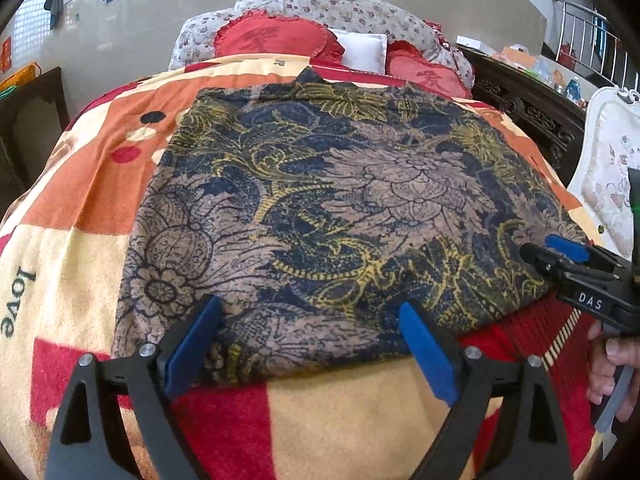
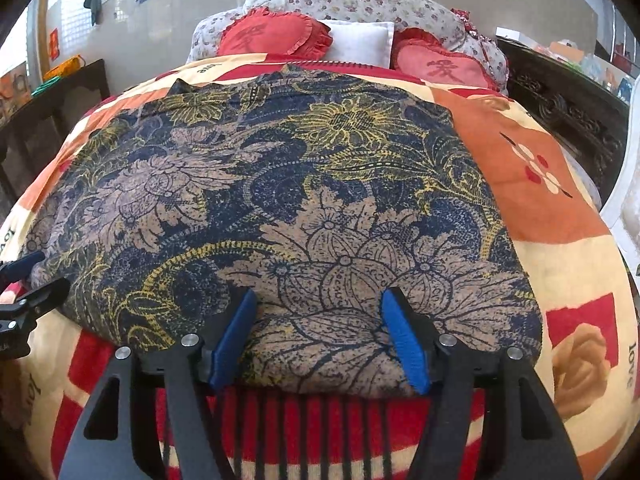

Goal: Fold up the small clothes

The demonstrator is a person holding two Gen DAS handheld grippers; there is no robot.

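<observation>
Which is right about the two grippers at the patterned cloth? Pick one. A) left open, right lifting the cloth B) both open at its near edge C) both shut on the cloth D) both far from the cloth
B: the left gripper and the right gripper each have blue pads spread wide at the near edge of the flat patterned cloth.

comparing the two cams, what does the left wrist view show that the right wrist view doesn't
Only the left wrist view shows the person's hand on the right claw's handle, the DAS label, and the white padded chair in full.

Only the right wrist view shows the blanket's rose patch and the black-striped red panel under the right claw.

Both show the floral garment lying flat on the blanket, red heart pillows, a white pillow, and both claws open at the garment's near edge, including the left claw.
</observation>
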